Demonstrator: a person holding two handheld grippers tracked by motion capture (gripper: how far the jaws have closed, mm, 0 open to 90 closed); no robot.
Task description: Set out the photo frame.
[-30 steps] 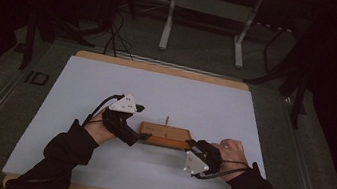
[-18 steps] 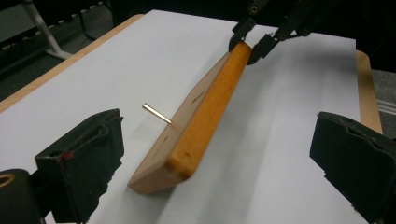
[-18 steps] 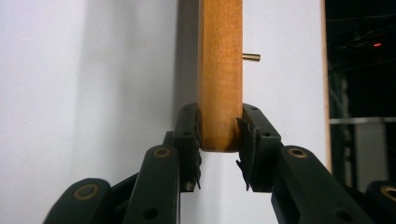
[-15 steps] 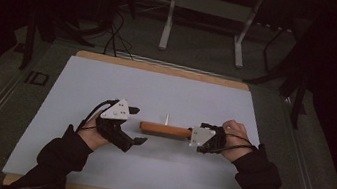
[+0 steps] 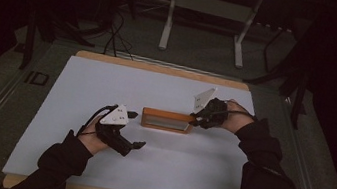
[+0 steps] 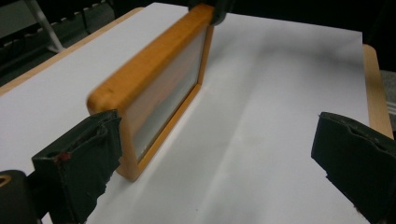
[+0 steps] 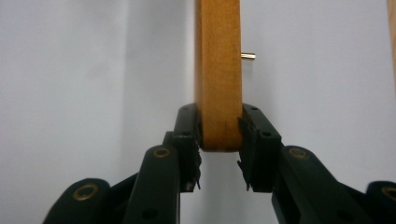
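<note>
A: We see a dark room around a table [image 5: 238,85] with a pale wooden edge, its top covered by a smooth white sheet [image 5: 186,163]; metal stand legs rise in the shadows behind.

B: Near the middle of that sheet we find the wooden frame [image 5: 166,120], standing on its long edge. It is honey-coloured, with rounded corners and a fine grain, and holds a flat, dull, faintly reflective pane.

A: In the right gripper view we look along its narrow edge, and a small brass pin [image 7: 248,56] sticks out of one face. We can read no brand, label or writing anywhere.

B: The right gripper [image 5: 199,120] pinches the frame's right end: both black, ridged pads press flat on its two faces.

A: The left gripper [image 5: 137,144] hovers just beside the frame's left end, its fingers [image 6: 79,163] spread wide. One pad sits close by the frame's near corner; we cannot tell whether it touches. The other stands well apart over bare sheet.
</note>
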